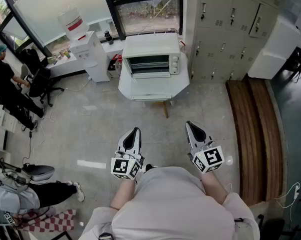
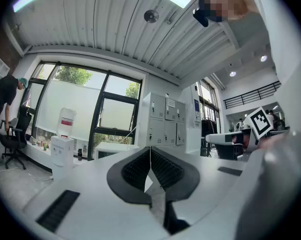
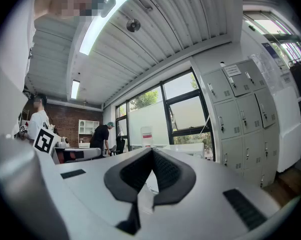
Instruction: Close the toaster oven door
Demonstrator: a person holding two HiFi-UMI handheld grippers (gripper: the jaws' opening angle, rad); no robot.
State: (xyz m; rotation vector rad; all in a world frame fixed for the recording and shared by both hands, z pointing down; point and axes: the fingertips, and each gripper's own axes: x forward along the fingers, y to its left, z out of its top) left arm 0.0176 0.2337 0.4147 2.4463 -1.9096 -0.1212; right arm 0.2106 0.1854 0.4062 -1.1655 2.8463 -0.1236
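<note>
- Nearest me, at about 11 o'clock, I held the left gripper [image 1: 134,134] level at waist height, its jaws pressed together with nothing between them.
- At about 1 o'clock, the right gripper [image 1: 192,128] sat at the same height, its jaws likewise closed tight and empty. It pointed ahead across the bare floor [image 1: 115,124].
- At 2 o'clock, a wooden bench [image 1: 254,134] ran along the wall, well apart from both grippers.
- Dead ahead at 12 o'clock, well beyond my reach, the toaster oven [image 1: 151,59] stood on a white table [image 1: 150,91].
- Its dark cavity and wire racks were in plain sight, so I judged the toaster oven door [image 1: 150,76] to be hanging open at the front edge. From where I stood its exact tilt was hard to make out.
- Further off, a water dispenser [image 1: 87,54] stood at 11 o'clock beside the windows, and grey lockers [image 1: 230,19] lined the wall at 1 o'clock.
- At 10 o'clock, a person [image 1: 5,86] worked at a desk, clear of my path.
- By my reckoning the job had not begun. Neither gripper was near the oven, and the door was not yet touched.
- What was left was all of it: crossing the floor, getting a gripper under the door's edge, and swinging it up until it shut.
</note>
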